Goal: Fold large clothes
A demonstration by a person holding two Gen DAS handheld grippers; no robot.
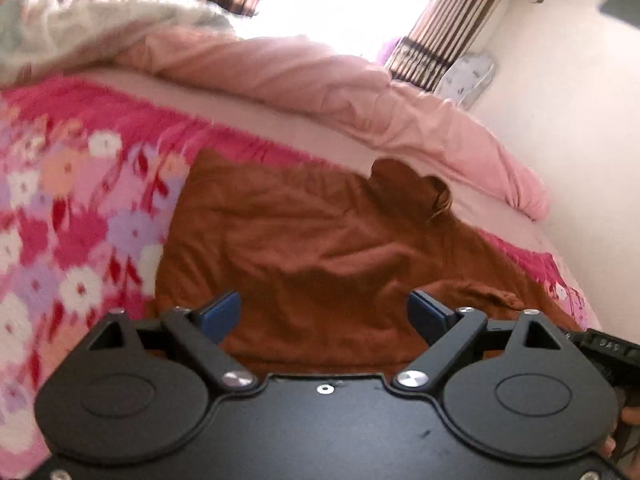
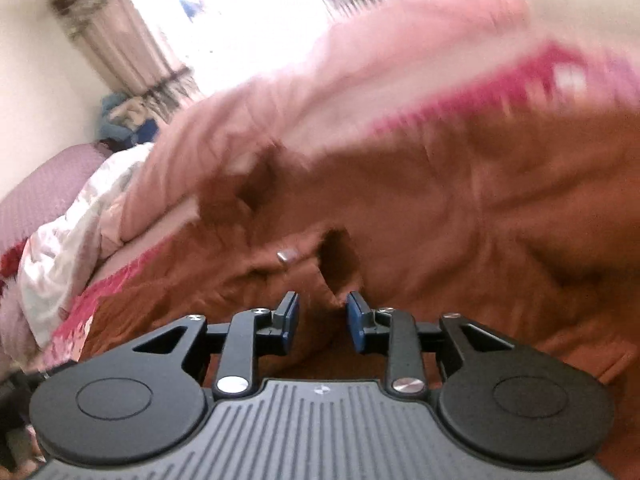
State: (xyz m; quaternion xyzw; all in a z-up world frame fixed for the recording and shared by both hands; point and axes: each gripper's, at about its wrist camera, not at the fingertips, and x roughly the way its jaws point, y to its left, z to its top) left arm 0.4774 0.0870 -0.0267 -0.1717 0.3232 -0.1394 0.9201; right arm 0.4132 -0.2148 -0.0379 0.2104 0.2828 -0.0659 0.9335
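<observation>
Now the rust-brown cloth garment [image 1: 320, 240] lies crumpled on the pink floral bedspread [image 1: 80, 200]; left claw [image 1: 324, 312] gapes wide above it, right claw [image 2: 323, 320] stands narrow, a fold between its pads unpinched.

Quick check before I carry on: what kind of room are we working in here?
Most likely a bedroom. The brown garment lies on a bed covered with a pink floral blanket, a rumpled pale pink duvet is heaped behind it, and striped curtains hang at a bright window.

Left tool [image 1: 324, 314] spread wide; right tool [image 2: 322, 322] narrowly parted.
</observation>
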